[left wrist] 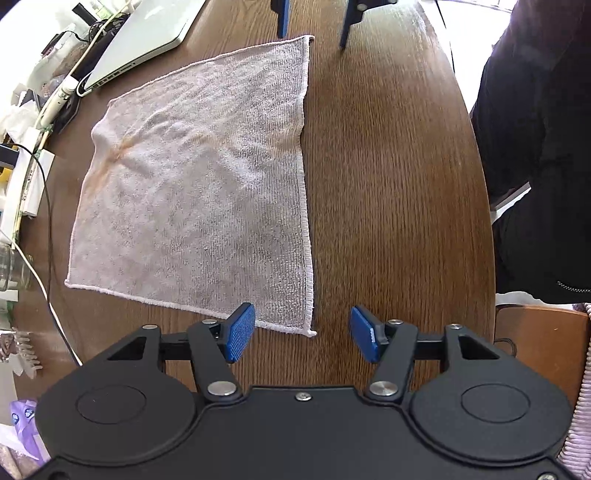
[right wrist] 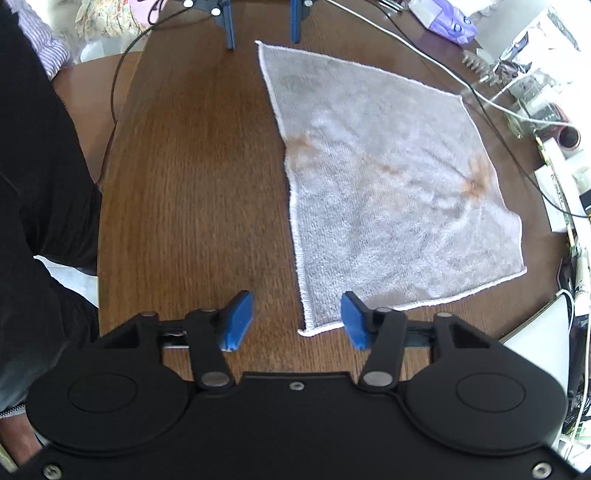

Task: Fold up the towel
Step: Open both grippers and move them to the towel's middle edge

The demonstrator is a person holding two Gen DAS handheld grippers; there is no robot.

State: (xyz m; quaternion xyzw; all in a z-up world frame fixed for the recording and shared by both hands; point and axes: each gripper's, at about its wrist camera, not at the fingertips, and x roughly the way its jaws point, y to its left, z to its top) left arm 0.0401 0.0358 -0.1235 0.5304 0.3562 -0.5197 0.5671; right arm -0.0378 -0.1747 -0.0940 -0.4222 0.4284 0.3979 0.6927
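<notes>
A white towel (left wrist: 199,177) with faint orange stains lies flat and unfolded on the brown wooden table (left wrist: 388,166). My left gripper (left wrist: 303,334) is open, its blue pads either side of the towel's near corner, just above it. In the right wrist view the same towel (right wrist: 384,184) lies spread out, and my right gripper (right wrist: 297,320) is open over its opposite near corner. Each gripper shows at the top of the other's view: the right one (left wrist: 314,22) and the left one (right wrist: 262,22), both open at the towel's far corners.
A silver laptop (left wrist: 144,37) sits past the towel's far left side, with cables and clutter (left wrist: 33,140) along the table's left edge. A person in dark clothes (left wrist: 543,147) stands at the table's right. Cables, a jar and packets (right wrist: 535,110) line the edge in the right wrist view.
</notes>
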